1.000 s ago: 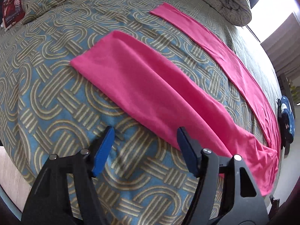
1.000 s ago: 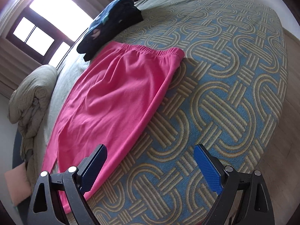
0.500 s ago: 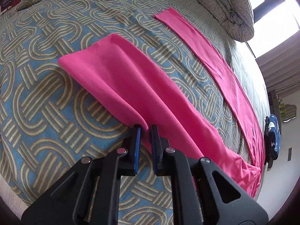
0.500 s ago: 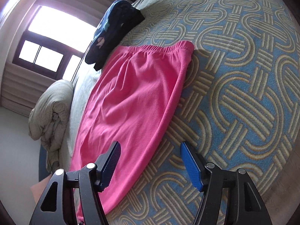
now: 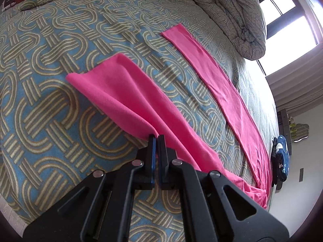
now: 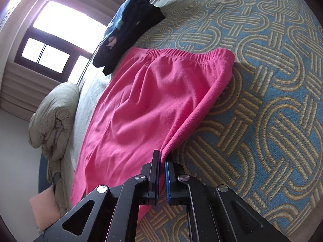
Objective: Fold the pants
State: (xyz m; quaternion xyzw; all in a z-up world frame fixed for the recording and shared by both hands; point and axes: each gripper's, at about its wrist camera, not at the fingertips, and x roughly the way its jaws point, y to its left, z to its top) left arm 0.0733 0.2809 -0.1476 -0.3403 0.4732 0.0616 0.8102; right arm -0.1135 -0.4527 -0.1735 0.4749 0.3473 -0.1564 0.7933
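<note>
Item: pink pants [image 5: 129, 92], spread lengthwise on a bed with a blue and tan woven-pattern bedspread [image 5: 50, 64]. Near leg lifted and creased along its outer edge; far leg [image 5: 218, 80] lies flat, well apart from the near one. Elastic waistband [image 6: 187, 55] lies at the far end in the right wrist view, touching the bedspread.

Left gripper [image 5: 156, 139]: jaws together, clamped on the outer edge of the near leg, the cloth rising into a fold at the pinch.

Right gripper [image 6: 161, 155]: jaws together, clamped on the side edge of the pants below the waistband, fabric drawn up into a taut ridge.

Dark blue garment [image 6: 129, 32]: bunched on the bed just beside the waistband, touching its far corner.

Rolled duvet [image 5: 232, 12]: same pattern, heaped at the bed's far side near the window [image 6: 50, 38].
</note>
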